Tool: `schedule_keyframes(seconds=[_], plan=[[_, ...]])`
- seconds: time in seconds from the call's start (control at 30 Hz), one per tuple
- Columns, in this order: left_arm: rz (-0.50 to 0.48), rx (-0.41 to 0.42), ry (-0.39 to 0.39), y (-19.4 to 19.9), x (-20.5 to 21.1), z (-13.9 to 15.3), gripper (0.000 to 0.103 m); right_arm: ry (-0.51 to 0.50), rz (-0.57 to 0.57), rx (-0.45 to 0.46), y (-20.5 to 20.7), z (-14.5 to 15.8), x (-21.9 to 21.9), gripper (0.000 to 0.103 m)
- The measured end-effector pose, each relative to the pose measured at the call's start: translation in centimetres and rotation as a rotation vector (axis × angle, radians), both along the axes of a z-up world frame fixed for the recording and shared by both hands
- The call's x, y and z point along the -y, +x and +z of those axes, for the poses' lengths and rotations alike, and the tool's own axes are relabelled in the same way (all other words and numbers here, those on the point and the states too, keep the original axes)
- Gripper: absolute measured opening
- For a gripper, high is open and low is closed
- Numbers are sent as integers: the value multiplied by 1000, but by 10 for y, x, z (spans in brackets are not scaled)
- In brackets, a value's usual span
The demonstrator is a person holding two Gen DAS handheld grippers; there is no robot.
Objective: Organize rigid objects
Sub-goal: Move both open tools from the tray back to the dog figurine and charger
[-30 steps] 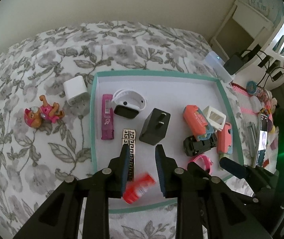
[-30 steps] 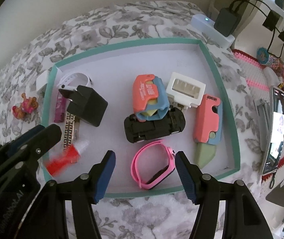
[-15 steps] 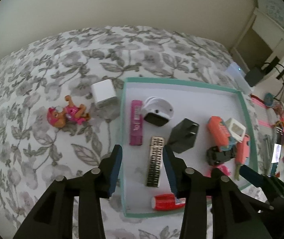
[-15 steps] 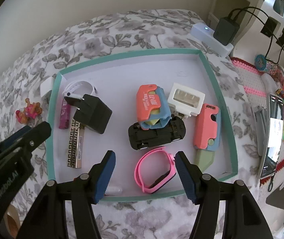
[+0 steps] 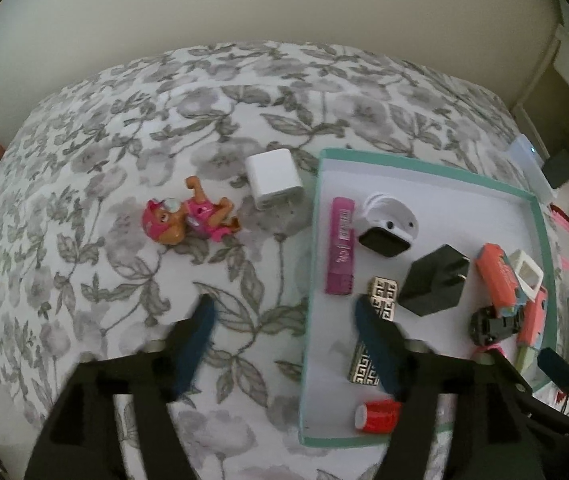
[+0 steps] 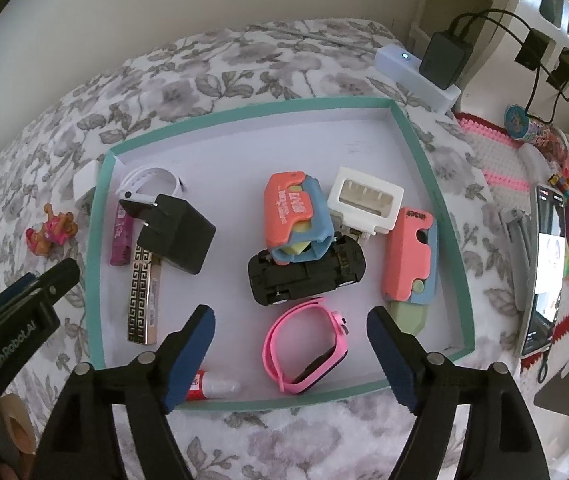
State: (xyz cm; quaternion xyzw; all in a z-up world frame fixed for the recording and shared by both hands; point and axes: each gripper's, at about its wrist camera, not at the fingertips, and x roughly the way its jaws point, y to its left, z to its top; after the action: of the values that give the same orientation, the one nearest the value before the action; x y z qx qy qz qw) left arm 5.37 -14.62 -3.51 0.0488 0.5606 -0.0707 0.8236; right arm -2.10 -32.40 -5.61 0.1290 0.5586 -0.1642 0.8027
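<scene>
A teal-rimmed tray (image 5: 404,159) (image 6: 252,112) lies on the floral bedspread and holds several rigid objects: a red tube (image 5: 377,416) (image 6: 211,387), a patterned bar (image 6: 143,295), a black charger (image 6: 178,233), a pink watch (image 6: 304,346). A pink dog figure (image 5: 188,221) and a white charger (image 5: 273,184) lie on the bedspread left of the tray. My left gripper (image 5: 282,312) is open and empty above the tray's left rim. My right gripper (image 6: 290,340) is open and empty over the tray's front edge.
A white power strip (image 6: 416,74) with black plugs sits beyond the tray's far right corner. A phone (image 6: 544,268) and small toys lie right of the tray on a pink-and-white mat (image 6: 500,160). A tape roll (image 6: 14,424) sits at the lower left.
The left gripper dropped the red tube into the tray's near left corner, then opened wide and swung left toward the dog figure and white charger. The right gripper stayed put.
</scene>
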Motion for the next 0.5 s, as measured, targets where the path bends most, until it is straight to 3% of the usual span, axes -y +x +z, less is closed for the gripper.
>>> schedule_keyframes(seconds=[0.4, 0.5], plan=[[23, 27, 23, 3, -7, -1, 84, -26, 6, 15, 1, 2, -1, 102], [29, 34, 26, 3, -8, -2, 94, -31, 4, 20, 1, 2, -2, 103]])
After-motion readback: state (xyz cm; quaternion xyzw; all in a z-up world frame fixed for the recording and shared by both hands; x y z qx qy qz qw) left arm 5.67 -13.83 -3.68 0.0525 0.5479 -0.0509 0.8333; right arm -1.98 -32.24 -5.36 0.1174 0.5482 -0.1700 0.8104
